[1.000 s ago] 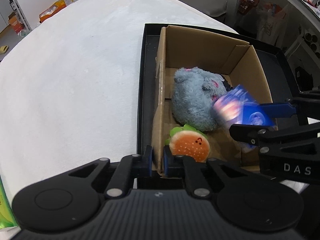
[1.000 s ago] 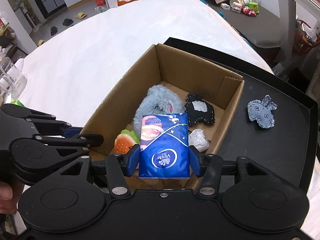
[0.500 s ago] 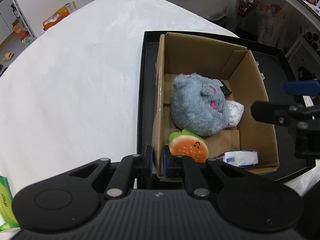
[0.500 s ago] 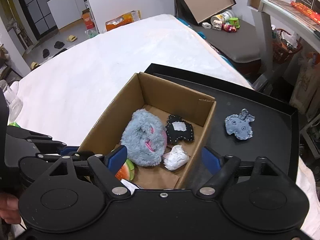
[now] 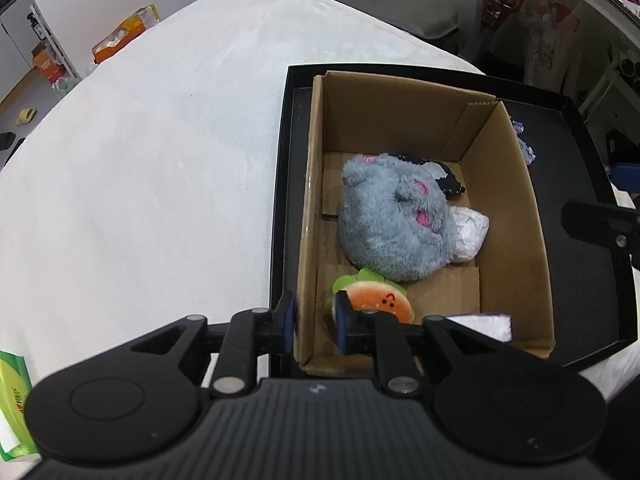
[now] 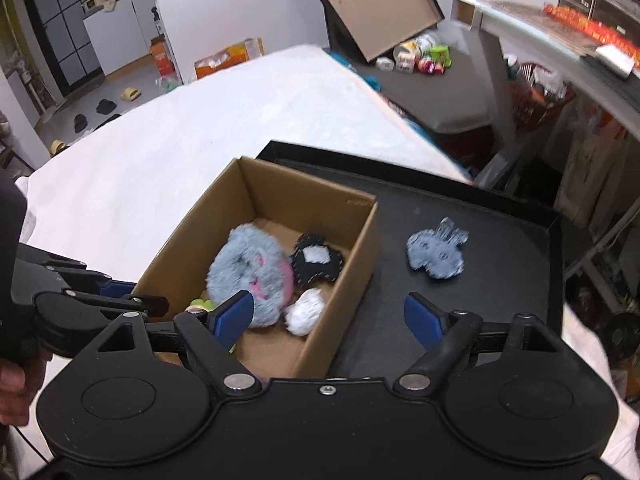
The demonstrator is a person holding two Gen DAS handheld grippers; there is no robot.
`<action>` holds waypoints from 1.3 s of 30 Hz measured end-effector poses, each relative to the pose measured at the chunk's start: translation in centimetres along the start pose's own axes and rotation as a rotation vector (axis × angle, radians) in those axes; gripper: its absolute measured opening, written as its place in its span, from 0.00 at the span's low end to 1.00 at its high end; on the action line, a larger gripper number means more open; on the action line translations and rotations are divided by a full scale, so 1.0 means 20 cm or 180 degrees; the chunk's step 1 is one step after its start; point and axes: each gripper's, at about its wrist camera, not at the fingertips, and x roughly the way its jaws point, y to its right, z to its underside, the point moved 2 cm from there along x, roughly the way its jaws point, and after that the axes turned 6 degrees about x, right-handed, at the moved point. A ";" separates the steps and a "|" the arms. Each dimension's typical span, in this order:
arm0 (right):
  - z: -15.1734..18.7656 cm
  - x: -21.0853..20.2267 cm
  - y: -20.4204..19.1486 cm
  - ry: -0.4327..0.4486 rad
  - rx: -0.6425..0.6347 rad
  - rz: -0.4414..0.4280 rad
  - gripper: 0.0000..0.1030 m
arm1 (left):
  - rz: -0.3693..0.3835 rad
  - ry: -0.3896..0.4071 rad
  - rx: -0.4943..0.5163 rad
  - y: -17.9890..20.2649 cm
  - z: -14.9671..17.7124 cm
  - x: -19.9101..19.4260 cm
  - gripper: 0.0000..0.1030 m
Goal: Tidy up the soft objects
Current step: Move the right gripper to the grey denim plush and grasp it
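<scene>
Released, tissue pack [image 5: 486, 325] lies in box [image 5: 516, 208]; right claw [image 6: 329, 315] spread.

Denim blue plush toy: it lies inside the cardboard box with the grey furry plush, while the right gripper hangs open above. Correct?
Not quite. The denim blue plush toy lies outside the cardboard box, on the black tray beside it, as the right wrist view shows. The grey furry plush is in the box, and the right gripper hangs open.

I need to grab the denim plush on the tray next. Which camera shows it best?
The right wrist view: the denim plush lies fully visible on the black tray. The left wrist view shows only a sliver behind the cardboard box.
</scene>
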 end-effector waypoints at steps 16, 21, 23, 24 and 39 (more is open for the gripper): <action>-0.04 0.06 0.32 0.0077 0.0551 0.0078 0.80 | -0.0175 -0.0088 0.0034 0.05 -0.09 0.07 0.53; -0.05 0.12 0.39 0.0077 0.0711 0.0062 0.79 | -0.0226 -0.0118 0.0002 0.05 -0.11 0.10 0.54; -0.06 0.15 0.41 0.0088 0.0713 0.0077 0.79 | -0.0247 -0.0081 0.0012 0.05 -0.13 0.11 0.54; -0.06 0.16 0.41 0.0093 0.0713 0.0077 0.78 | -0.0265 -0.0061 0.0013 0.06 -0.14 0.11 0.54; -0.12 0.43 0.55 -0.0063 0.0943 -0.0032 0.65 | -0.0428 -0.0037 -0.0042 0.09 -0.26 0.16 0.55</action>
